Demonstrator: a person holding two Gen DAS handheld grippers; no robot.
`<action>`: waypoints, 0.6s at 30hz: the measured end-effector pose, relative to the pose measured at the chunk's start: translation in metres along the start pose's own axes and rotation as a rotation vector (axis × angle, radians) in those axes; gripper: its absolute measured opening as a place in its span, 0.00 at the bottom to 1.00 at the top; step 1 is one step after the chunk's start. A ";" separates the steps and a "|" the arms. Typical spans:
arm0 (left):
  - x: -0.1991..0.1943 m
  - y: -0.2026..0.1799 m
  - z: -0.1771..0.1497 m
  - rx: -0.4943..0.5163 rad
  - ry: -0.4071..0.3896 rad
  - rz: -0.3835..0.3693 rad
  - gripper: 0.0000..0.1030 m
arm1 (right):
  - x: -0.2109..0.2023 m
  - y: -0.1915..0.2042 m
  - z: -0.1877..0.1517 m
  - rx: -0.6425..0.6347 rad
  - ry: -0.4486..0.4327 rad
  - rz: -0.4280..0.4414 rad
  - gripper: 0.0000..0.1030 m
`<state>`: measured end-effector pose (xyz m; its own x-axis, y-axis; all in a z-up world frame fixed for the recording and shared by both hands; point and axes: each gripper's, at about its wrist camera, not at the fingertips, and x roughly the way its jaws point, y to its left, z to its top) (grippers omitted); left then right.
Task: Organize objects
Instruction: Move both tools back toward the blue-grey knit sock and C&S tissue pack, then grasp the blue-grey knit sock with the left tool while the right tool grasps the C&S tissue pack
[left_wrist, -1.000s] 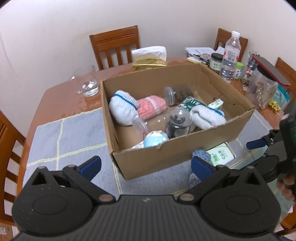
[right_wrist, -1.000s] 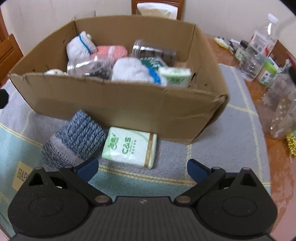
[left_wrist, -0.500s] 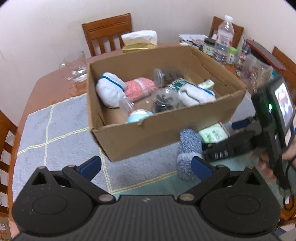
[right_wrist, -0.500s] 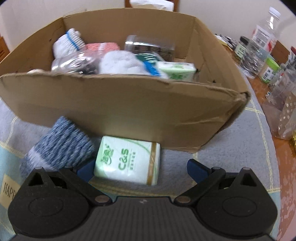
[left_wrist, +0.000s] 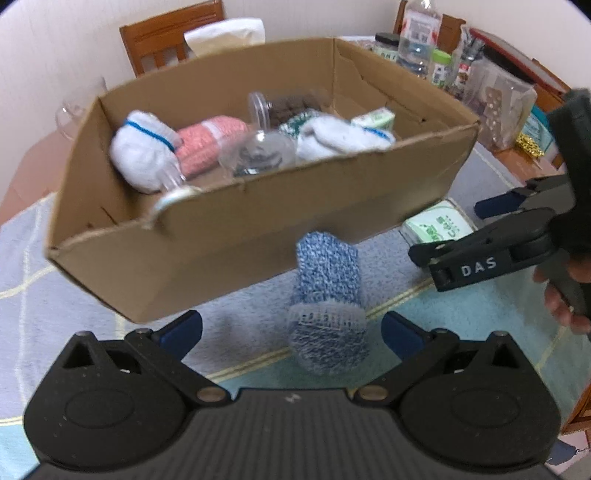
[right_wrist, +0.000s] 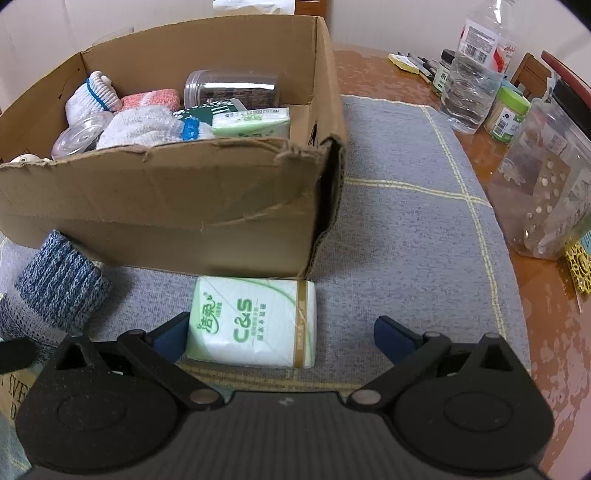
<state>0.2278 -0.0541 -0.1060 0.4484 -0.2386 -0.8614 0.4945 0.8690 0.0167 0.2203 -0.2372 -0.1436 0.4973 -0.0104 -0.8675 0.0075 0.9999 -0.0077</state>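
Left gripper (left_wrist: 291, 326) low, jaws wide apart w/ the blue sock roll (left_wrist: 327, 295) lying between them, untouched. Right gripper (right_wrist: 277, 334) also spread, straddling the tissue pack (right_wrist: 253, 325) (a hand (left_wrist: 565, 295) grips its handle). Cardboard box (right_wrist: 166, 206) just behind: white socks (right_wrist: 147, 127), pink sock (right_wrist: 151, 99), jars.

A rolled blue-and-white knit sock (left_wrist: 327, 299) lay on the grey mat just before the cardboard box (left_wrist: 236, 236), its cuff end nearest the left camera. Beside it, a green-and-white tissue pack (right_wrist: 255, 325) lay flat against the box's front wall. Inside the open-topped box sat white socks (right_wrist: 147, 127), a pink sock (left_wrist: 210, 142), clear jars (right_wrist: 232, 88) and another tissue pack (right_wrist: 253, 122).
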 end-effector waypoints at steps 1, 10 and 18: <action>0.004 0.000 0.000 -0.004 0.016 0.008 0.99 | 0.000 0.000 0.000 0.002 0.002 -0.001 1.00; -0.006 0.025 -0.013 -0.081 0.027 0.034 0.99 | 0.001 0.003 0.003 0.002 0.019 -0.003 1.00; -0.019 0.026 -0.018 0.007 -0.009 0.050 0.99 | 0.002 0.003 0.004 0.020 0.016 -0.013 1.00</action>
<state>0.2182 -0.0192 -0.0985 0.4797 -0.1986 -0.8546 0.4761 0.8771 0.0634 0.2244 -0.2341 -0.1432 0.4830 -0.0228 -0.8753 0.0314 0.9995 -0.0087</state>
